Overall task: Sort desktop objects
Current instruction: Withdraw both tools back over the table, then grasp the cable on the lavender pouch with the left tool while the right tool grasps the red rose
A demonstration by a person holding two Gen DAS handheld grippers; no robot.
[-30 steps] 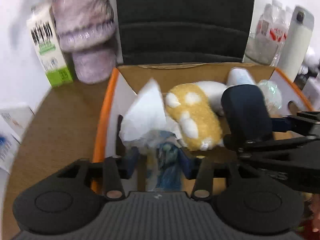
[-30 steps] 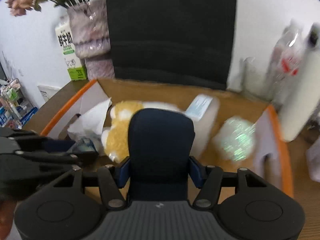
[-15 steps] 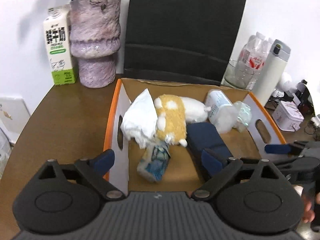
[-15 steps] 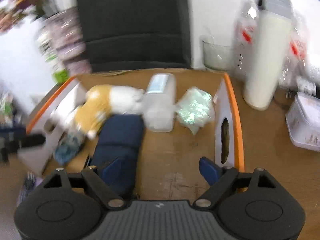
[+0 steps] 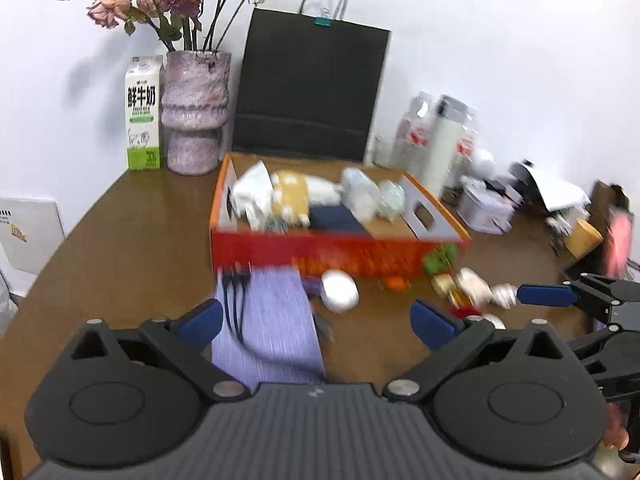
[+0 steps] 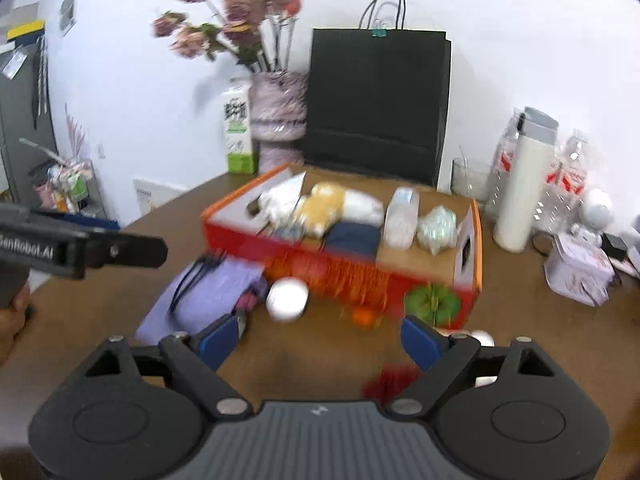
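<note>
**A:** Both the left gripper (image 5: 316, 316) and the right gripper (image 6: 322, 338) stand wide apart, holding nothing. What next?

**B:** I'd pick one loose item, say the white round case (image 5: 340, 290) at twelve o'clock of the left gripper, and centre it before closing.

**A:** Versus a second ago?

**B:** The jaws have just been opening; the navy pouch (image 6: 354, 238) and the blue packet now lie in the orange box (image 5: 436, 210), and both grippers sit farther back.

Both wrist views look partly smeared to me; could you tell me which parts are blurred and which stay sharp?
Left wrist view: the orange box front and the white round object are motion-smeared; the milk carton stays readable. Right wrist view: blur is wider, taking in the flowers too; fisheye bends both edges.
</note>
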